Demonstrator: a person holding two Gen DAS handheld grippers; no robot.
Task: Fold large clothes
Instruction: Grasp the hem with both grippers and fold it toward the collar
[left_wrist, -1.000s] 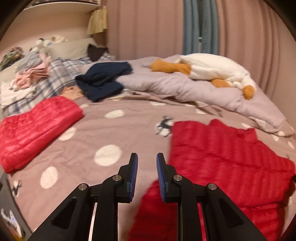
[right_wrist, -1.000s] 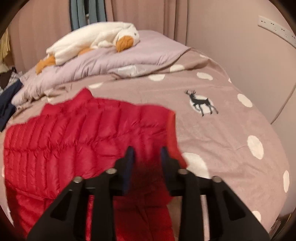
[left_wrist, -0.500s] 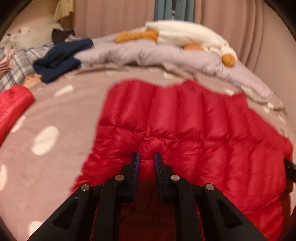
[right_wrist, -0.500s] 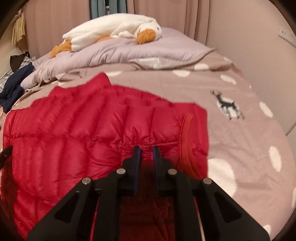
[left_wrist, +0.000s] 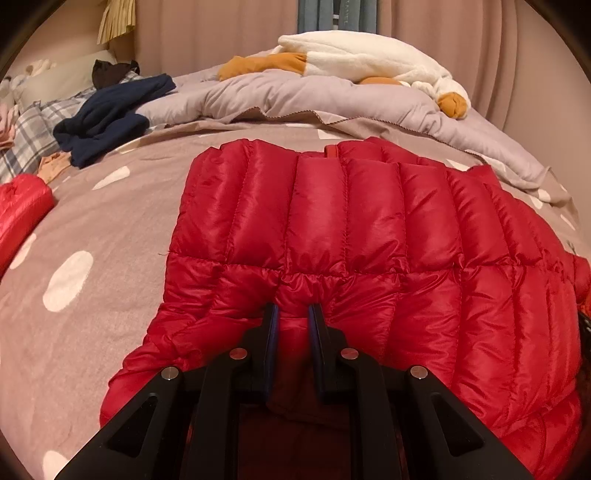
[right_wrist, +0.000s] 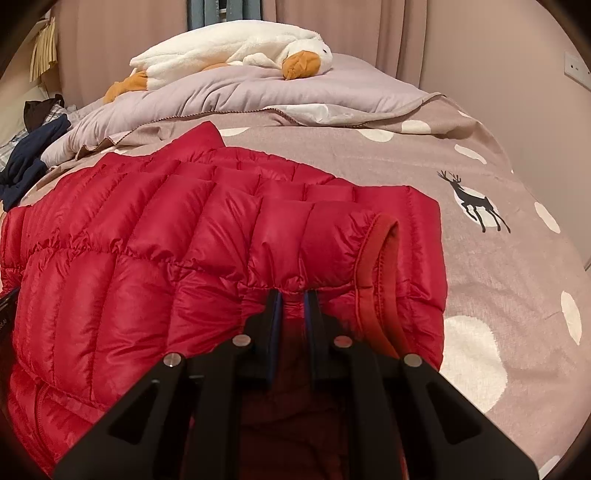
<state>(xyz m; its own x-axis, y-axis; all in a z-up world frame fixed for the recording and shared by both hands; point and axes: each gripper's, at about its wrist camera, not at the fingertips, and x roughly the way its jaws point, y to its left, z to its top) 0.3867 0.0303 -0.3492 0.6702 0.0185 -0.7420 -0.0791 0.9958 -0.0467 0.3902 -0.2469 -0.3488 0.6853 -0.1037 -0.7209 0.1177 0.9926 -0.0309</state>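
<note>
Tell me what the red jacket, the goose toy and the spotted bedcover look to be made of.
Red jacket: thin glossy synthetic shell, probably nylon, quilted into puffy stitched channels.
Goose toy: fuzzy matte plush, white with orange beak and feet.
Spotted bedcover: soft matte woven cloth, possibly brushed cotton; no sheen.

Red puffer jacket (left_wrist: 369, 229) covers the middle of the bed; bare spotted bedsheet (left_wrist: 85, 236) is open on its left, and on its right (right_wrist: 498, 258) up to the wall. Far side blocked by bunched grey duvet (left_wrist: 295, 96) with plush goose (left_wrist: 362, 59) on top. Navy garment (left_wrist: 107, 114) and second red jacket (left_wrist: 22, 206) crowd the left edge.
</note>
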